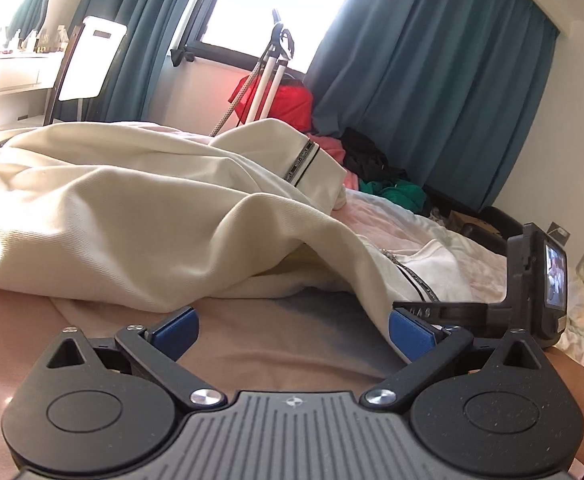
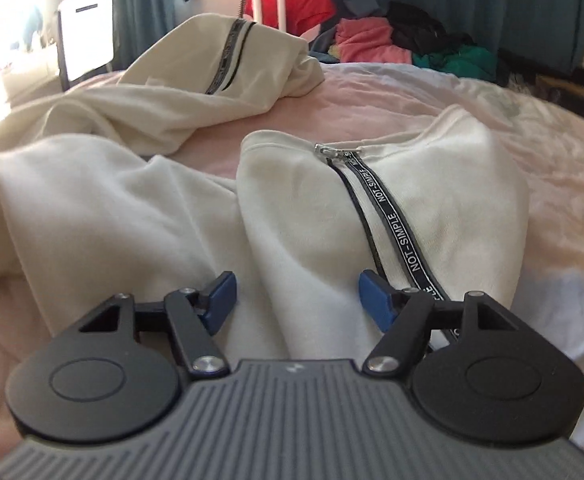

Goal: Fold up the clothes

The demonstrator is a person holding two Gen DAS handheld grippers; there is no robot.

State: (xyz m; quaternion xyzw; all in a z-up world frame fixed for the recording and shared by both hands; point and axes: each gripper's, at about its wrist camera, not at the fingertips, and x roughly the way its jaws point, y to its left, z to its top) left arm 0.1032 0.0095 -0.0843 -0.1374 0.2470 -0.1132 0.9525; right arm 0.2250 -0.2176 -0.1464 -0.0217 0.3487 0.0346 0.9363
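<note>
A cream zip-up jacket lies rumpled across the pink bedspread, filling mid-frame. The left gripper stands wide apart with only bedspread between its pads. The right gripper hangs over the jacket's hem, jaws parted, pinching nothing.
</note>
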